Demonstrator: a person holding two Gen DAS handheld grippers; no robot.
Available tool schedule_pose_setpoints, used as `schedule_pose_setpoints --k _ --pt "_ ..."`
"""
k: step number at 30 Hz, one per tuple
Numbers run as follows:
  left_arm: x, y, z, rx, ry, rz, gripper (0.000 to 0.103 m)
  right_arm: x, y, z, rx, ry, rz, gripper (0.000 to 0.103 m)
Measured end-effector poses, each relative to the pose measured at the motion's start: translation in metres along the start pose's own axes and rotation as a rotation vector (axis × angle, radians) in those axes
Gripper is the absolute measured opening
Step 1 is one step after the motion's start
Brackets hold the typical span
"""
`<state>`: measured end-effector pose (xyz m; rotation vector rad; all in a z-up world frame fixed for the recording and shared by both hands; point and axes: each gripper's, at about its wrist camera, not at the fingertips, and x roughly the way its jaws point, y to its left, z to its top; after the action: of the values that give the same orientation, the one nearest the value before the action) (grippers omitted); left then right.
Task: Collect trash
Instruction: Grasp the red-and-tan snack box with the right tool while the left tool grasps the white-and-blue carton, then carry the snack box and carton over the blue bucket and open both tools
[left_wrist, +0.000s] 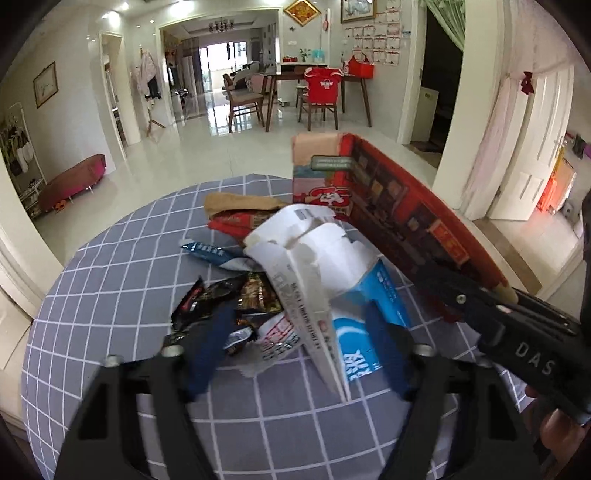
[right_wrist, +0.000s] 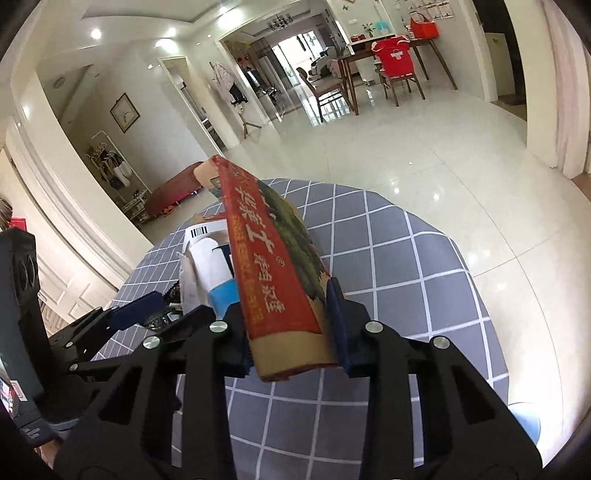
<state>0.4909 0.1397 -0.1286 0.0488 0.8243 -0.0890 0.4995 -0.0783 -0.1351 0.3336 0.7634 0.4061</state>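
A pile of trash lies on the round table with a grey checked cloth (left_wrist: 110, 295). My left gripper (left_wrist: 299, 332) is shut on a flattened white and blue carton (left_wrist: 332, 280), held over dark snack wrappers (left_wrist: 221, 295). My right gripper (right_wrist: 291, 325) is shut on a flattened red cardboard box (right_wrist: 266, 258) and holds it on edge, tilted up. That red box (left_wrist: 406, 214) stands to the right of the carton in the left wrist view, with the right gripper's body (left_wrist: 517, 339) on its near end. A brown and red carton (left_wrist: 240, 214) lies behind the pile.
The table edge drops to a shiny white tile floor (left_wrist: 221, 147). A dining table with chairs (left_wrist: 317, 92) stands far back. A pink bench (left_wrist: 74, 181) sits by the left wall. The left gripper's fingers (right_wrist: 136, 306) show at the left in the right wrist view.
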Motion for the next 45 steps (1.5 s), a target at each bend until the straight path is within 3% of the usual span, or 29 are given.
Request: schedule_pose_setpoints --k 1,4,5,8,18,23,28,33,40,45 --pt "0.001 -0.001 0.002 -0.003 0.005 -0.015 0.055 0.000 -0.001 0.001 -0.004 -0.004 -0.001 0.031" --pt "0.006 -0.004 0.003 -0.007 0.044 -0.020 0.020 -0.001 0.001 0.000 -0.030 -0.011 -0.007 0.019" --pt "0.006 -0.004 0.002 -0.012 0.043 -0.028 0.015 -0.002 0.003 -0.001 -0.034 -0.014 0.003 0.011" --pt "0.002 -0.005 0.001 -0.009 0.028 0.004 0.005 -0.012 0.003 -0.003 -0.041 -0.036 0.020 0.008" --pt "-0.075 0.002 -0.009 -0.052 -0.106 -0.038 0.004 -0.081 0.025 -0.009 -0.095 -0.158 0.059 0.006" --pt "-0.112 -0.015 -0.013 -0.038 -0.148 -0.072 0.004 -0.132 0.021 -0.023 -0.081 -0.214 0.059 0.006" --pt "-0.135 -0.062 -0.028 0.013 -0.160 -0.145 0.004 -0.197 -0.012 -0.057 -0.044 -0.274 0.018 0.006" --pt "-0.137 -0.132 -0.056 0.084 -0.137 -0.242 0.004 -0.255 -0.062 -0.096 0.014 -0.312 -0.092 0.006" --pt "-0.104 -0.243 -0.099 0.208 -0.056 -0.339 0.004 -0.310 -0.146 -0.161 0.130 -0.313 -0.303 0.007" --pt "-0.068 -0.289 -0.125 0.272 0.017 -0.349 0.004 -0.319 -0.191 -0.199 0.216 -0.274 -0.365 0.007"
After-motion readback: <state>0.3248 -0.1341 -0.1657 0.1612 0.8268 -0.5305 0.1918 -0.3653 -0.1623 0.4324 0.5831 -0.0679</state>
